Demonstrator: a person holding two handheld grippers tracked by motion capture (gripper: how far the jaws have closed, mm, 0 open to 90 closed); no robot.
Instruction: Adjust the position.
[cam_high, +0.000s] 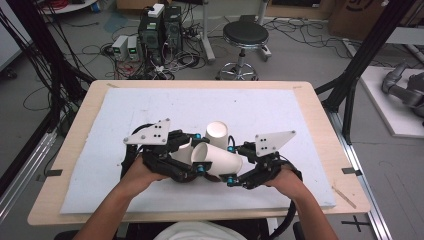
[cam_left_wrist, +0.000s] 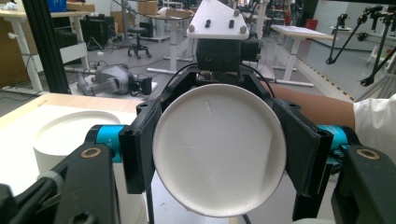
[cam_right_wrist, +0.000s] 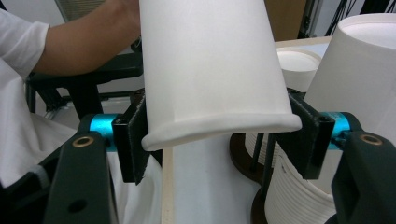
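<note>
The paper cup (cam_right_wrist: 210, 70) looks matt, smooth white; the claw pads (cam_right_wrist: 133, 140) are matt black plastic; the counter (cam_high: 320, 115) edge is pale wood under a white, faintly rough sheet (cam_high: 150, 105).

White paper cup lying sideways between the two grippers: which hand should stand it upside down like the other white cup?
Probably the left gripper. It is shut on the narrow bottom end of the white paper cup, so the wide rim, now clamped by the right gripper, could land beside the upside-down white cup.
</note>
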